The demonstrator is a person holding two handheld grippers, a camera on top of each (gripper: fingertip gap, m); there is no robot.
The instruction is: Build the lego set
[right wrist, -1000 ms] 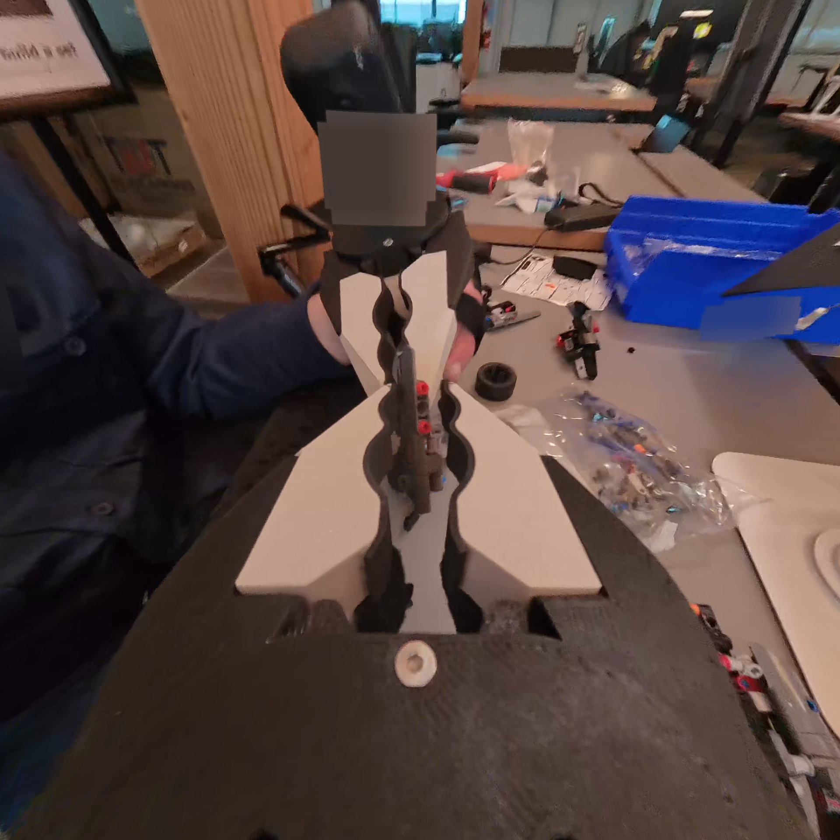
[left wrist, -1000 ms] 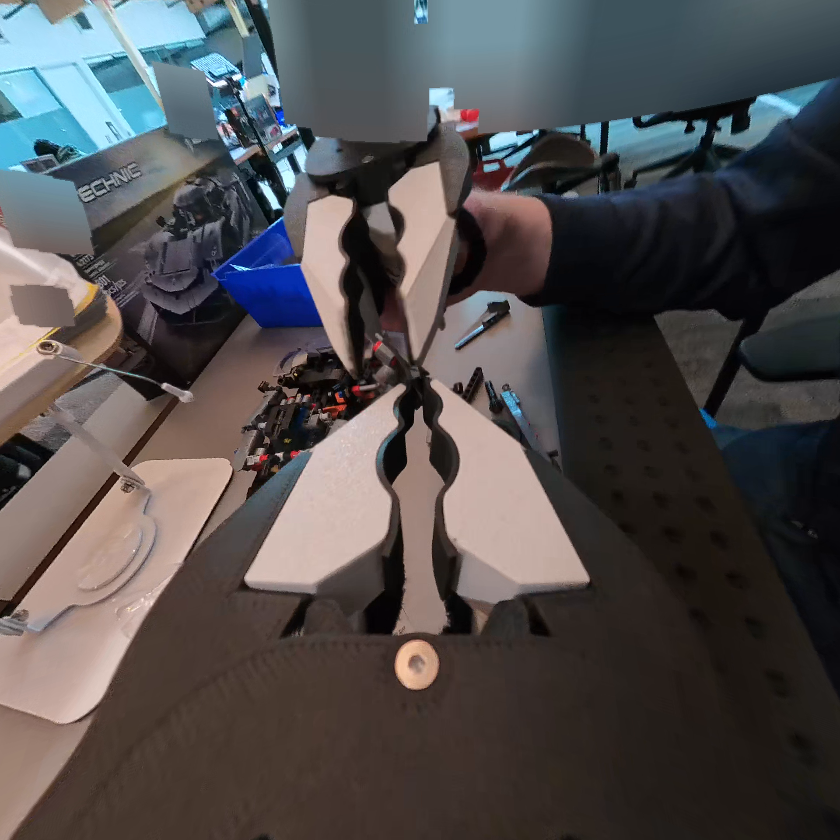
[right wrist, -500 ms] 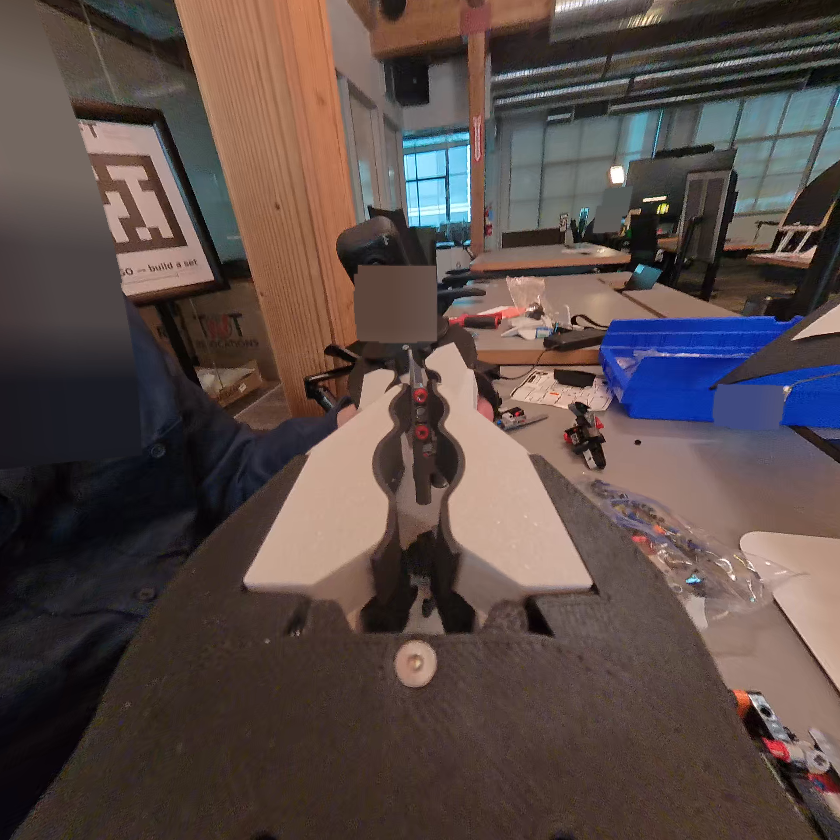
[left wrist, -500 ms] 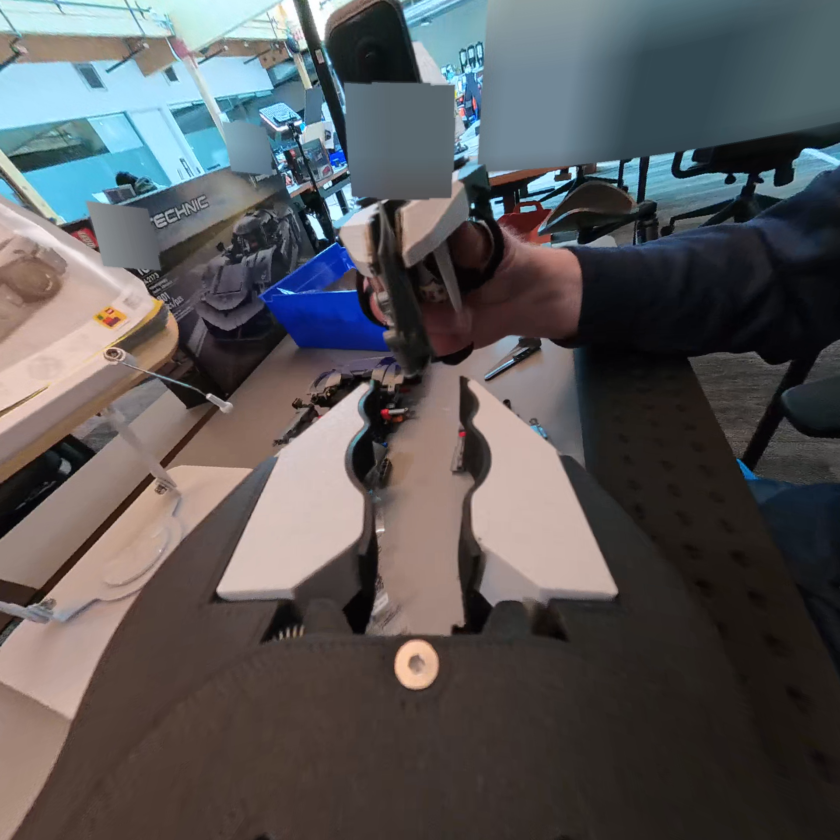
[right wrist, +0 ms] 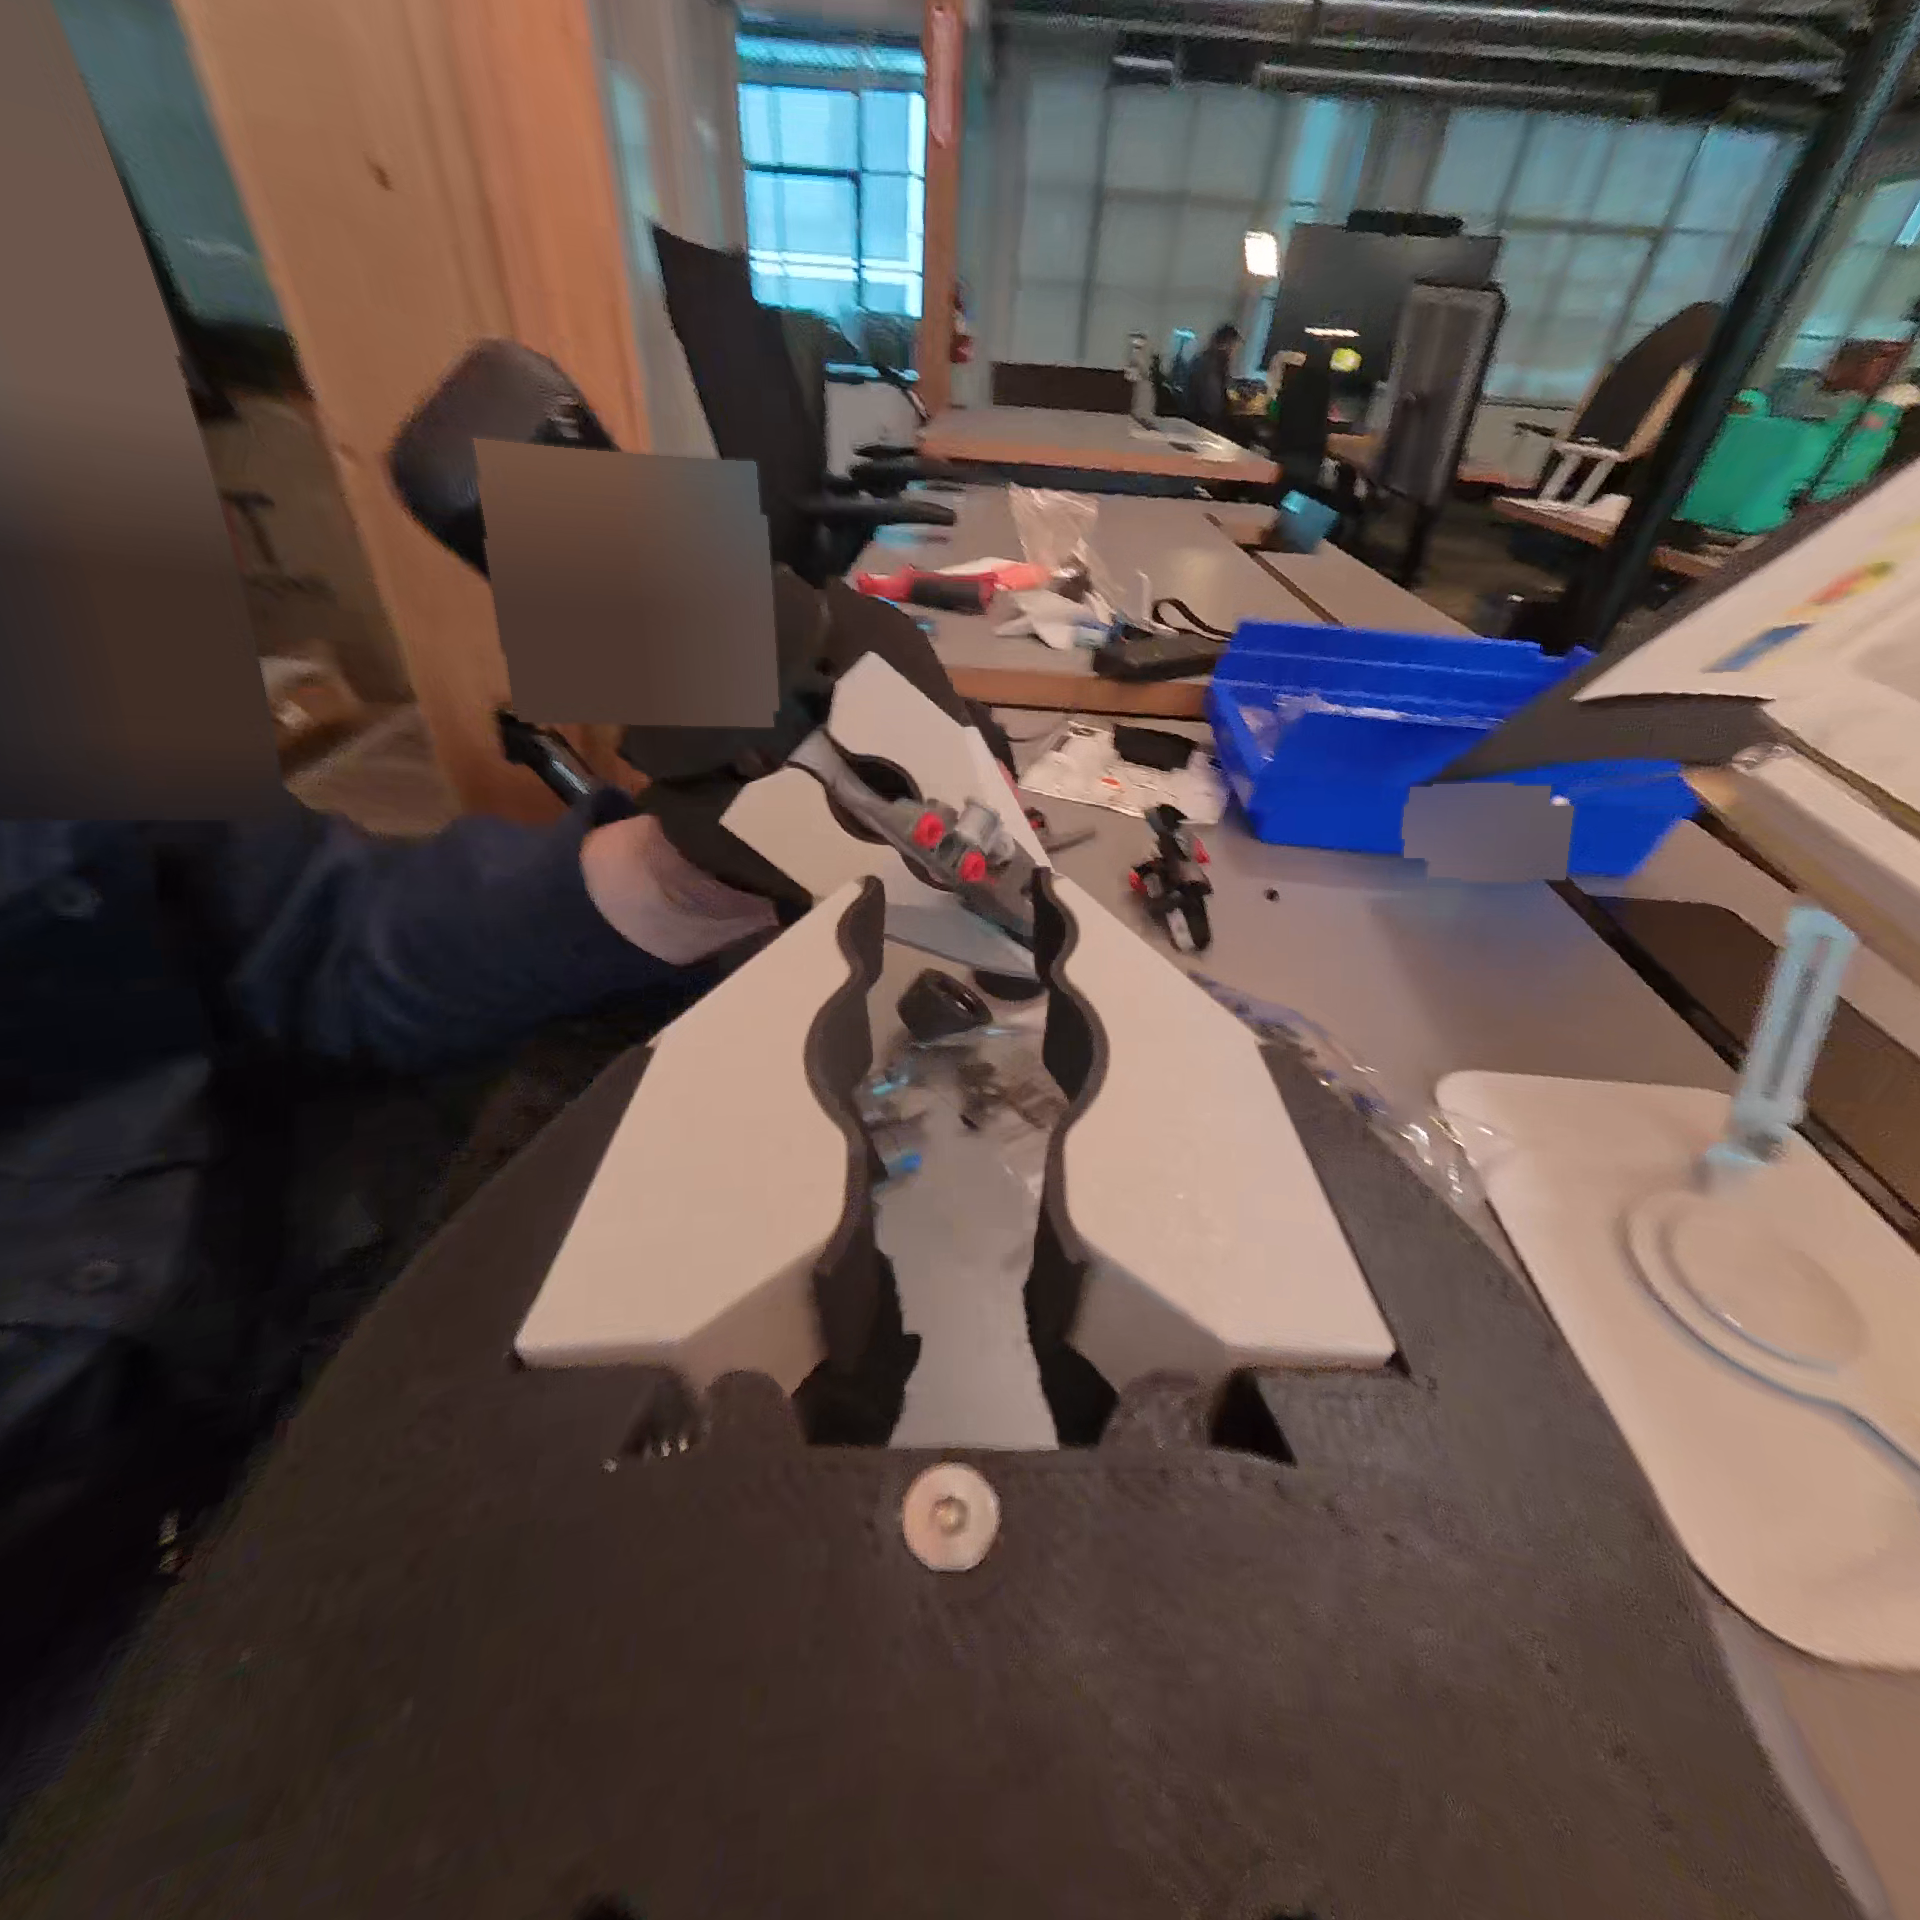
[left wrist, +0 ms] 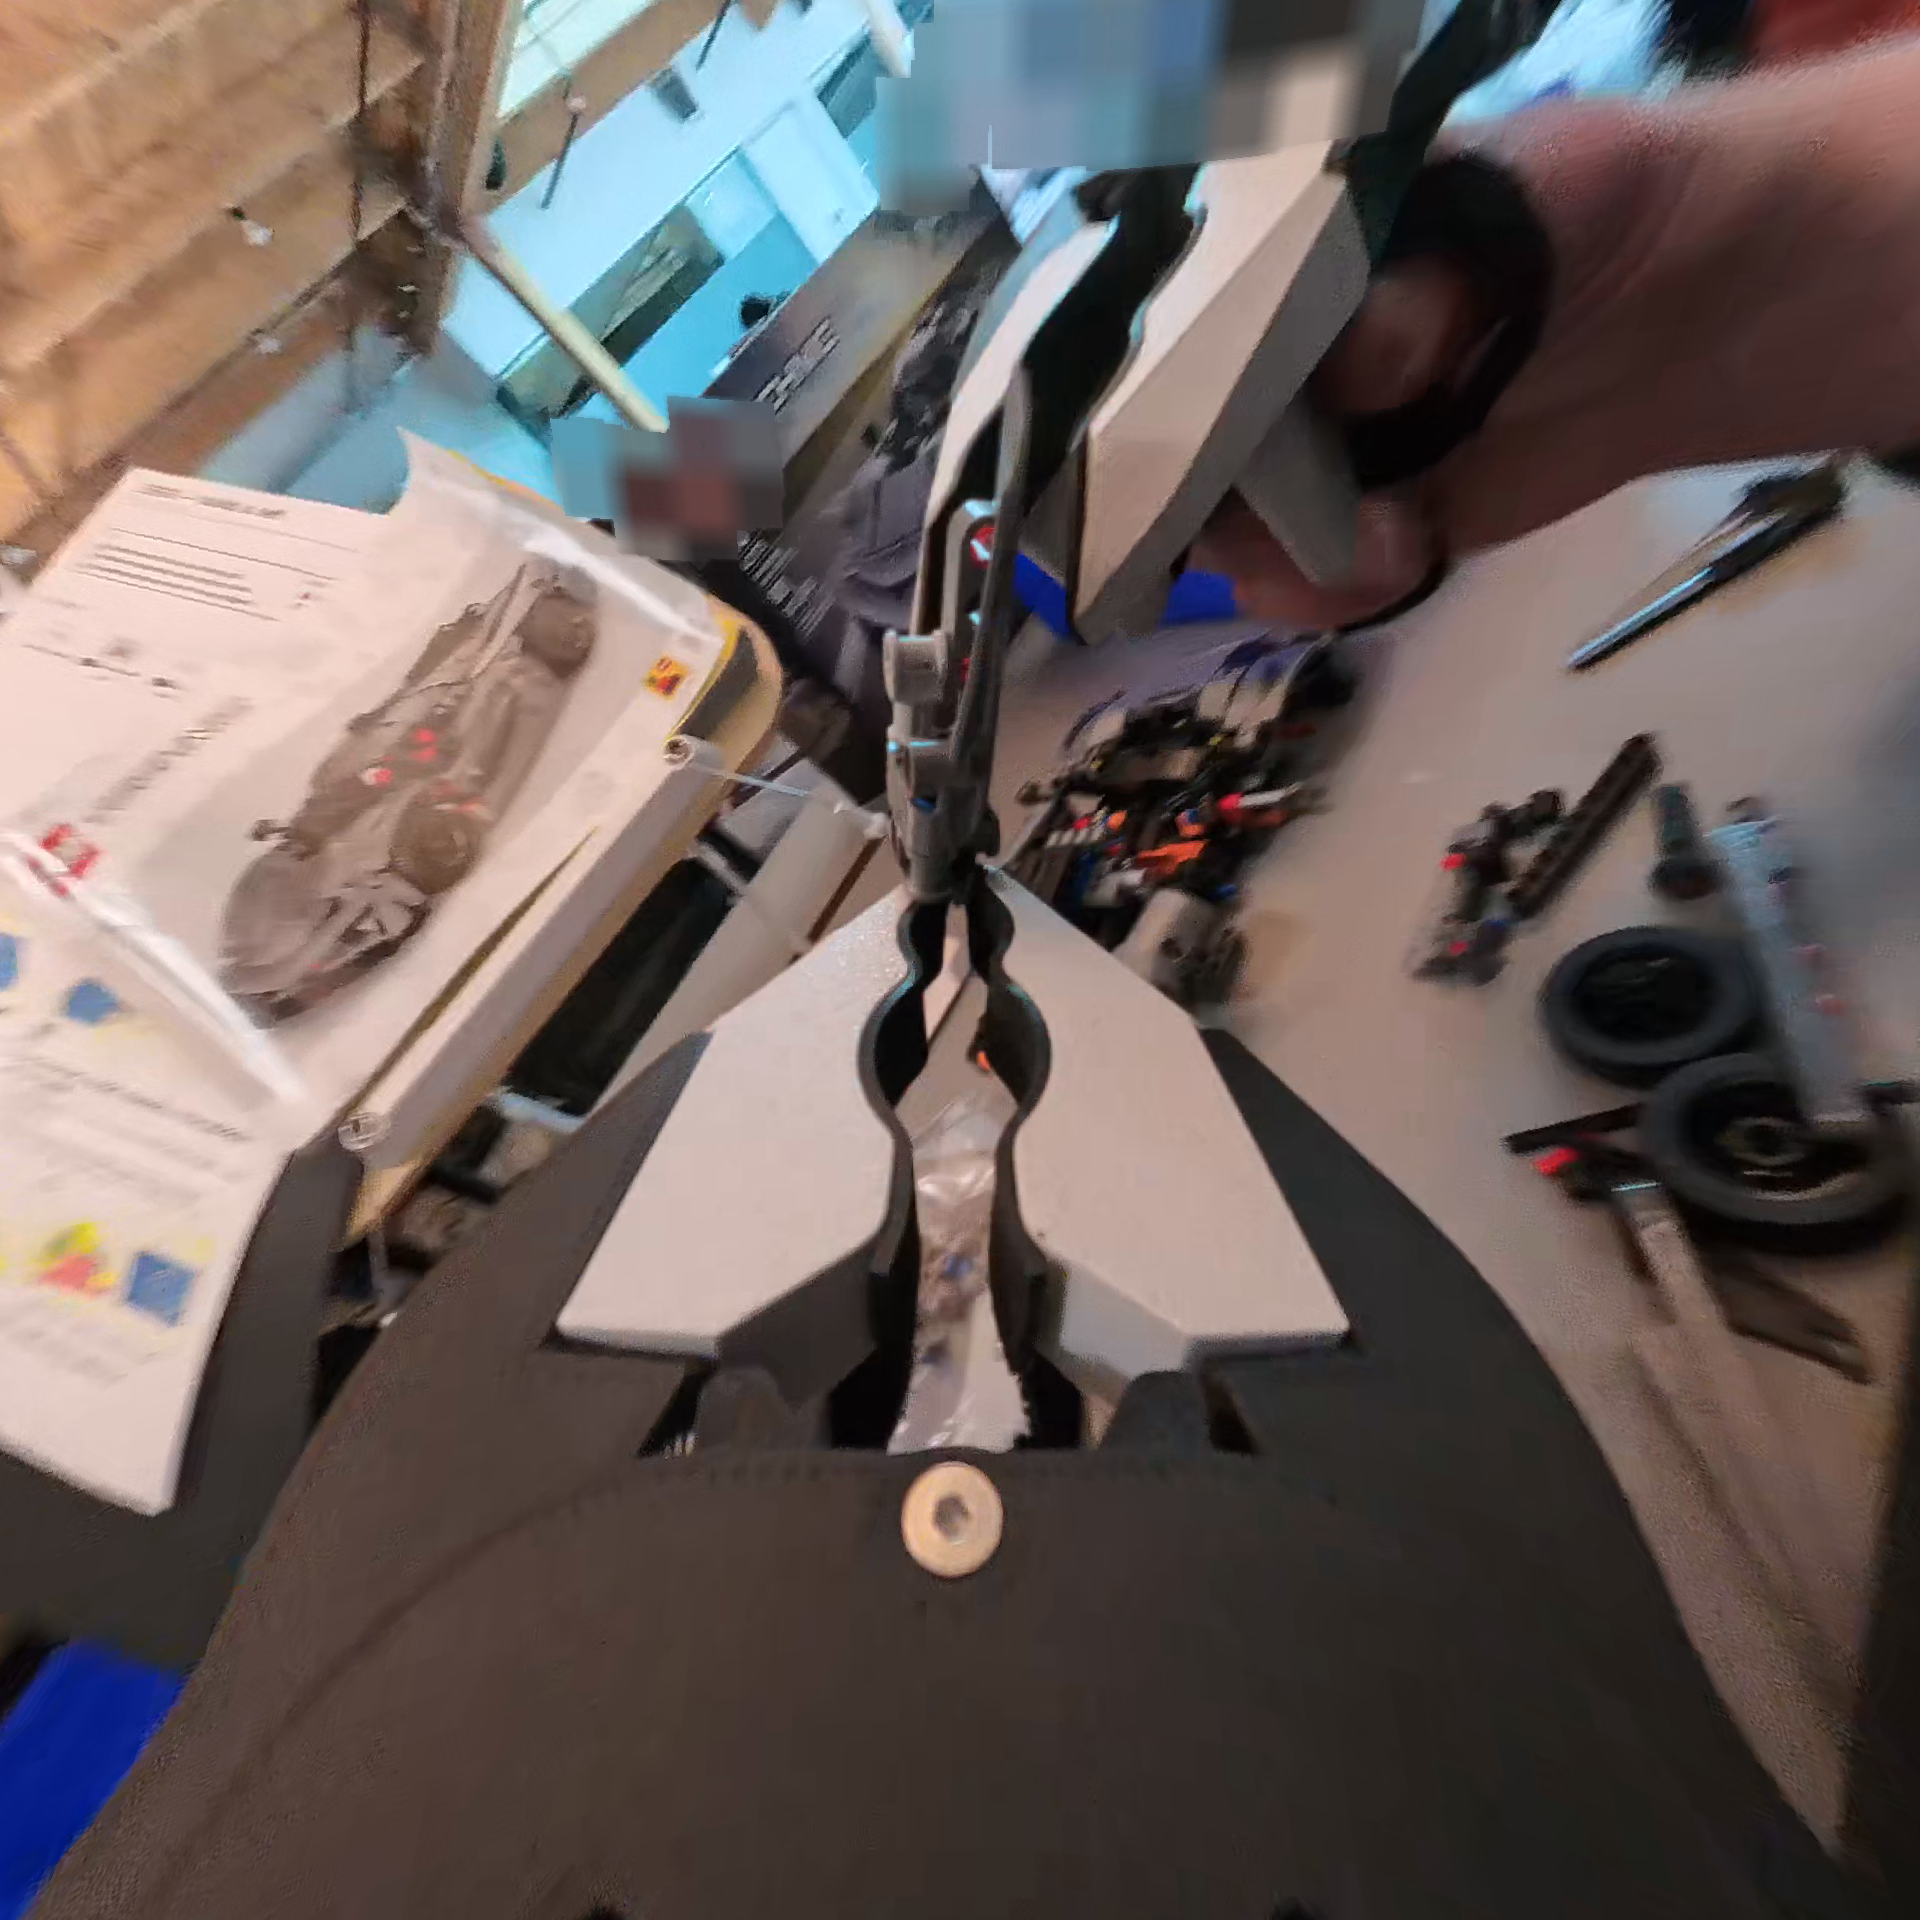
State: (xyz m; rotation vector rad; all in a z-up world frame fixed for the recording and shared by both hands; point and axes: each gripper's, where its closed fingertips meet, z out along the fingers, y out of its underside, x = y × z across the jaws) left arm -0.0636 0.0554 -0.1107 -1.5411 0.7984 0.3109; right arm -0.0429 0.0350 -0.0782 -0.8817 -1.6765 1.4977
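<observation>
So the lego assembly (left wrist: 940, 727) is a long thin grey stick of beams with a few red pins and a bit of blue near the bottom. It's up in the air above the counter (left wrist: 1351, 1039), standing nearly upright in the left wrist view. The left gripper (left wrist: 954, 896) is closed down tight on its lower end, right at the fingertips. The right gripper (right wrist: 951, 894) is spread fairly wide and has hold of nothing. The top of the assembly sits right by its fingers, but I can't tell if it's touching.

Behind the stick on the counter there's the partly built model (left wrist: 1164, 800), black with red and orange bits. Off to the side are loose black beams (left wrist: 1538, 852) and 2 tyres (left wrist: 1652, 997). The instruction booklet (left wrist: 312, 727) is propped on a stand just beside the assembly. From the right wrist view, a clear bag of parts (right wrist: 956, 1091) shows through the open fingers, with a blue bin (right wrist: 1351, 727) further back.
</observation>
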